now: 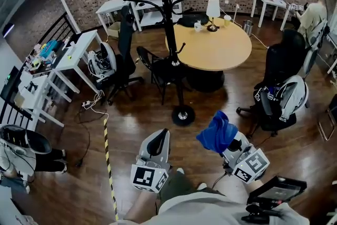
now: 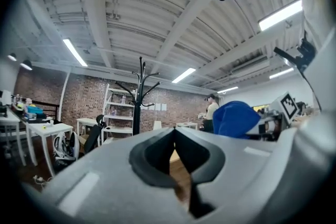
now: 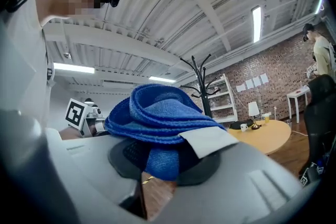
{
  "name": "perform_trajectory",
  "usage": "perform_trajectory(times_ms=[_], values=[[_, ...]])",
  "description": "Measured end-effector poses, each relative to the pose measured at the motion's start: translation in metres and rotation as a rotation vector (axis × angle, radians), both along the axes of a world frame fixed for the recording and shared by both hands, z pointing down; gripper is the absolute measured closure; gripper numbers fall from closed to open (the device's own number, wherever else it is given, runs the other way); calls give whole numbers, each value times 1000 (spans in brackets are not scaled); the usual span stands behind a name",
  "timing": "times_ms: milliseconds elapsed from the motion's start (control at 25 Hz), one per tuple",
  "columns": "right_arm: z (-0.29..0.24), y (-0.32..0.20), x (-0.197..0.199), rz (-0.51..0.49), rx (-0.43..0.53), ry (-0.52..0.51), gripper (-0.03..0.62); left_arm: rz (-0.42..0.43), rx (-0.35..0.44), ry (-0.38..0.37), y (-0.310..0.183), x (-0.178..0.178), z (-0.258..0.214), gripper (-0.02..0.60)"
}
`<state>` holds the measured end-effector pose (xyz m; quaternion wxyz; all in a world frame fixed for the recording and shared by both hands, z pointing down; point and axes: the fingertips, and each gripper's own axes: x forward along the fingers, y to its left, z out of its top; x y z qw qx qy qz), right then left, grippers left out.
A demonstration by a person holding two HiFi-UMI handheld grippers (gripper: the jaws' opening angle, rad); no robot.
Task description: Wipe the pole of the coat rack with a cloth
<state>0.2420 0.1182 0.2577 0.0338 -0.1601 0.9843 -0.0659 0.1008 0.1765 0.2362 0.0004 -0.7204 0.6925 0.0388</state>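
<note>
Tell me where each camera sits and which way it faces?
Head view: on the person's head, facing steeply down at the coat rack; left gripper, right gripper and torso show.
Left gripper view: on the left gripper, facing along its shut, empty jaws toward the coat rack; torso at right.
Right gripper view: on the right gripper, facing along jaws shut on the blue cloth; torso at left.
Shared: all show the coat rack.
</note>
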Motion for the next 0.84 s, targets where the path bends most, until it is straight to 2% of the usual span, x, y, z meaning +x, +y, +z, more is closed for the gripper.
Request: perform_trajectory(times_ms=[200, 320, 680, 840], values=[[-3, 9, 9, 20, 5, 12, 491, -1, 4, -13, 6, 9, 2, 581], [-4, 14, 3, -6, -25, -19, 491, -11, 17, -18, 9, 11, 0, 581], [2, 20, 3, -65, -77, -40, 491, -54, -20, -23, 15, 12, 7, 581], [-2, 19, 10, -78, -51, -27, 491, -59, -6, -32, 14, 19, 3, 581]])
